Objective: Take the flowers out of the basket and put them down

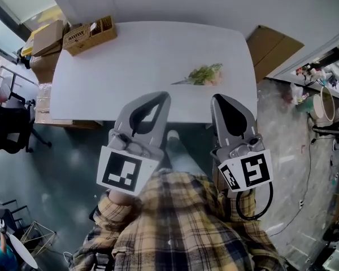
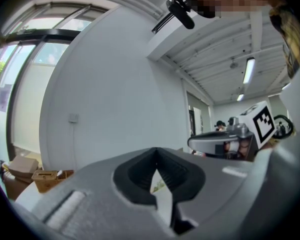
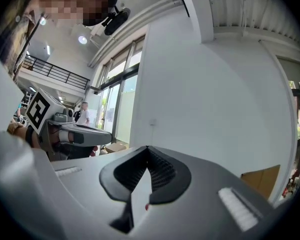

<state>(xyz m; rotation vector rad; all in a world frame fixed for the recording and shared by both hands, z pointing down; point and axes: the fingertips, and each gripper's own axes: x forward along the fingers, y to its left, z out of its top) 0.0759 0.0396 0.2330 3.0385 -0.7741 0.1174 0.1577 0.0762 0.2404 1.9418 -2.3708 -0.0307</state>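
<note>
Lying outside the seemingly empty basket are flowers; both hand-held grippers pressed together.

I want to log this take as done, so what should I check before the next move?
1. Flowers out of the basket: ok, they lie on the table.
2. Flowers away from the table edge: ok.
3. Left hand-held gripper empty, jaws together: ok.
4. Right hand-held gripper empty, jaws together: ok.
5. No flowers left in the basket: cannot tell.
</note>
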